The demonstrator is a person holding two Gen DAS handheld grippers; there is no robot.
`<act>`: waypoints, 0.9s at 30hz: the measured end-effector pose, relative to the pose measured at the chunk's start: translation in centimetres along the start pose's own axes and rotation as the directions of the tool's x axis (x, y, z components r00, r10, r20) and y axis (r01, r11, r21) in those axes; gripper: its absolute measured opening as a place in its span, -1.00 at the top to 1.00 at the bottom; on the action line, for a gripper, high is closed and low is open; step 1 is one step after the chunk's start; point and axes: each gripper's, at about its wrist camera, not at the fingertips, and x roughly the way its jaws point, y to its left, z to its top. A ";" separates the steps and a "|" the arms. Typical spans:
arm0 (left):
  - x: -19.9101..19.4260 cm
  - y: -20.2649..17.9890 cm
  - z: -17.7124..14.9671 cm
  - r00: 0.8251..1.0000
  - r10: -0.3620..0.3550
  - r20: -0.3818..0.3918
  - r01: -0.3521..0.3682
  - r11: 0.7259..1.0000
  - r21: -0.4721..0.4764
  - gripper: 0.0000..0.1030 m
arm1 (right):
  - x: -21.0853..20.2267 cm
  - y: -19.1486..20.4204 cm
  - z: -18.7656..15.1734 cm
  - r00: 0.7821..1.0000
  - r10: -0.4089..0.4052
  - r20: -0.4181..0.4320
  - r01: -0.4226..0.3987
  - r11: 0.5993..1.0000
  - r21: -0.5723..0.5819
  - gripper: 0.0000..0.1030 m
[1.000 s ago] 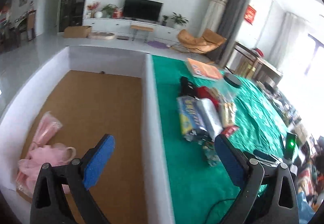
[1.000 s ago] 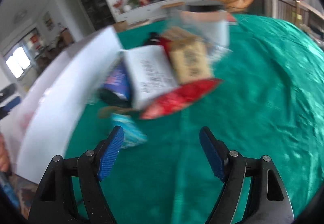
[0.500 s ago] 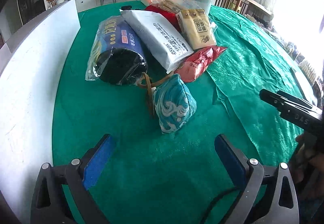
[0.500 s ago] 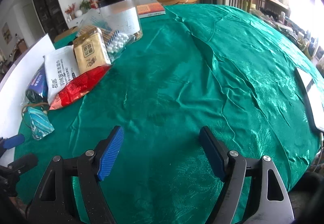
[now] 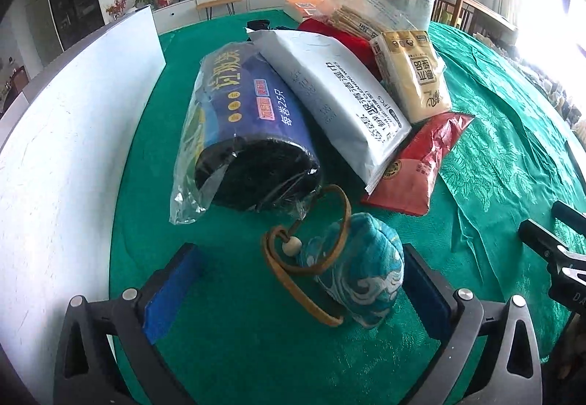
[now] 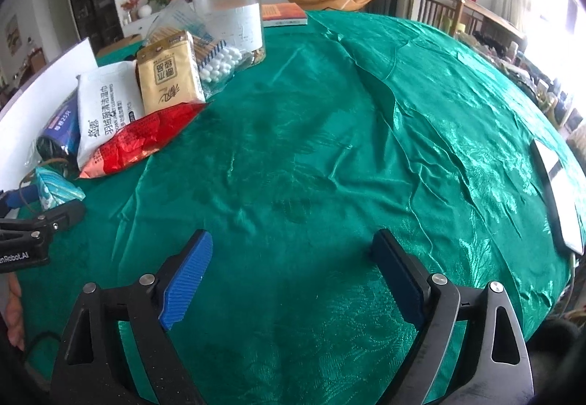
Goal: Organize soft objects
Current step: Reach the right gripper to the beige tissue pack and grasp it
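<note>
A small teal brocade pouch [image 5: 360,273] with a white wave pattern is seen lying on the green tablecloth [image 5: 238,342], between the blue pads of the left gripper [image 5: 298,289]. The jaws are spread wide; the right-hand pad sits just beside the pouch's flank, though contact cannot be confirmed, while the other pad is well apart from it. Nothing is held. The pouch's long axis runs roughly along the gripper's line of sight, tilted slightly leftward, and its gathered neck is turned to the left, where a brown cord loop [image 5: 307,251] with a pale bead [image 5: 292,244] is spilled onto the cloth.

Just beyond the pouch a roll of black bin bags in a blue wrapper [image 5: 252,122] is laid, its dark end facing the camera — beside it a white wet-wipes pack [image 5: 337,100], a beige tissue pack [image 5: 412,75] and a red foil packet [image 5: 421,163]. A white board wall [image 5: 62,133] stands along the left.

The right gripper [image 6: 293,275] is held over bare cloth, its jaws wide apart and empty, well clear of the pouch [image 6: 55,187] at the far left of its view.
</note>
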 end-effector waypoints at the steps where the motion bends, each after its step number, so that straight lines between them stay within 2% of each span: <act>1: 0.0 0.1 0.0 1.000 -0.001 0.000 0.001 1.000 0.000 -1.00 | 0.0 0.0 0.0 1.000 0.002 -0.001 -0.002 1.000 0.004 -0.77; 27: 0.0 0.1 0.0 1.000 0.003 0.004 -0.003 1.000 -0.001 -1.00 | -0.2 0.3 -0.3 1.000 -0.008 0.019 0.008 1.000 0.006 -0.82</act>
